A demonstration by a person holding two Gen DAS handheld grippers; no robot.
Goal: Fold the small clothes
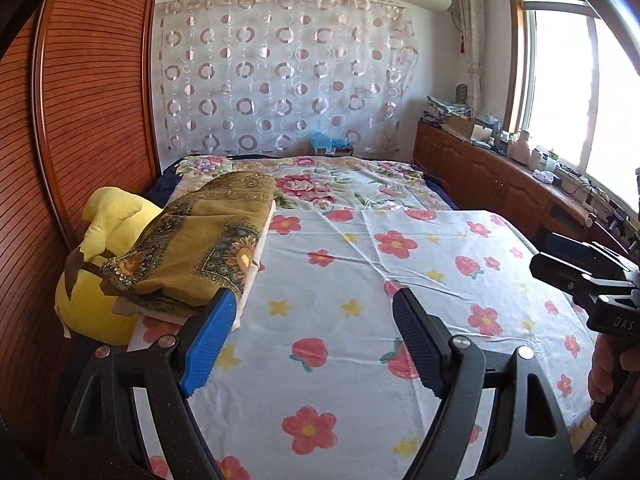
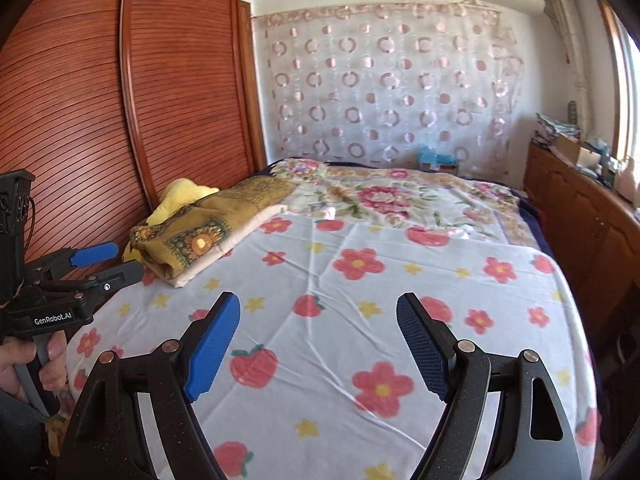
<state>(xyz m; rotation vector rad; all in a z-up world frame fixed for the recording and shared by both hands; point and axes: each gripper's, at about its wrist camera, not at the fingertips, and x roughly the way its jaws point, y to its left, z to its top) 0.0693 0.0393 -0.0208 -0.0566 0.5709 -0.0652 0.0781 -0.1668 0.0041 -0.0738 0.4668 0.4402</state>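
Ahead of the left gripper (image 1: 314,344) and off to its left side, a folded mustard-gold patterned cloth (image 1: 204,240) lay on top of a pale folded piece at the edge of the bed, partly draped over a yellow plush toy (image 1: 100,264) that sat against the wooden wardrobe (image 1: 80,120). The left gripper's fingers were spread wide with nothing between them, the blue pad (image 1: 208,344) just beside the near corner of that cloth stack, though whether it touched could not be told. Below both grippers stretched a white sheet printed with red flowers and strawberries (image 1: 340,280). The right gripper (image 2: 318,344) hovered over the sheet, likewise spread apart and holding nothing; the gold cloth (image 2: 200,236) lay well ahead and to its left. Beyond both, a rose-patterned blanket (image 2: 380,196) covered the far end of the bed.
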